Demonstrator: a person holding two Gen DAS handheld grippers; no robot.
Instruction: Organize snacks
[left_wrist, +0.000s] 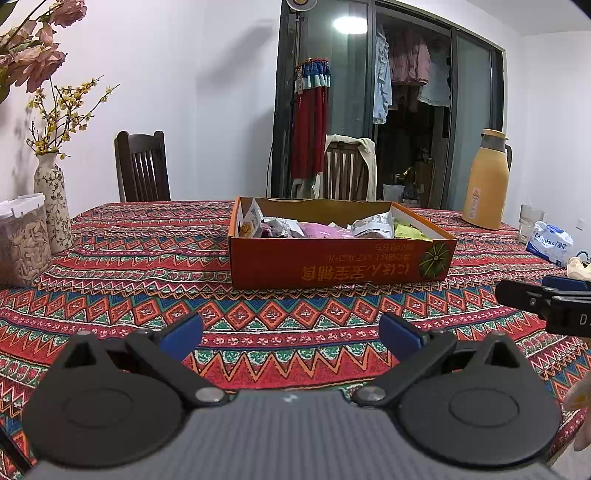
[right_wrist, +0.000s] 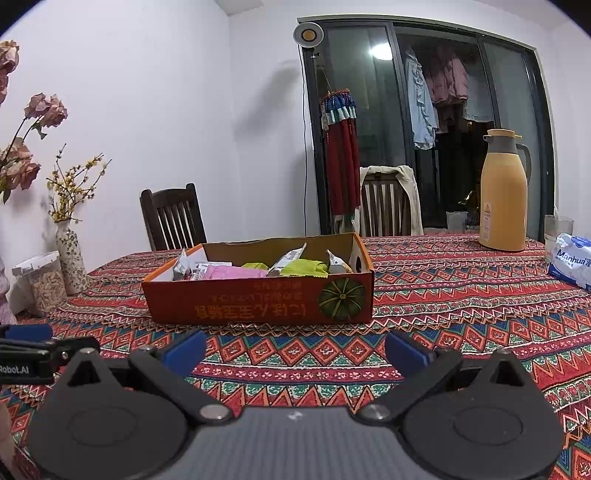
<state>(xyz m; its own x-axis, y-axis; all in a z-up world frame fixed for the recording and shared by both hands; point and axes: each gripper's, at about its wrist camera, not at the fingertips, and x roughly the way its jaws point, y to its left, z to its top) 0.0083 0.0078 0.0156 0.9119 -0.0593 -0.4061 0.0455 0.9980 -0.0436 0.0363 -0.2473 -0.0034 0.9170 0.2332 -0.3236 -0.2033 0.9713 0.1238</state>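
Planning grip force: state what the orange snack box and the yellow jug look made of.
Orange snack box: likely matte printed cardboard; its thin wall has a ragged torn top edge. Yellow jug: smooth satin shell with grey lid, plastic or coated metal, cannot tell.

one box (left_wrist: 332, 262), two chairs (left_wrist: 142, 166), two vases (left_wrist: 51, 199)

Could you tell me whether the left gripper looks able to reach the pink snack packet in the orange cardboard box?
Probably yes: the left gripper is open, only bare tablecloth lies before the box, and the pink packet lies uncovered on top.
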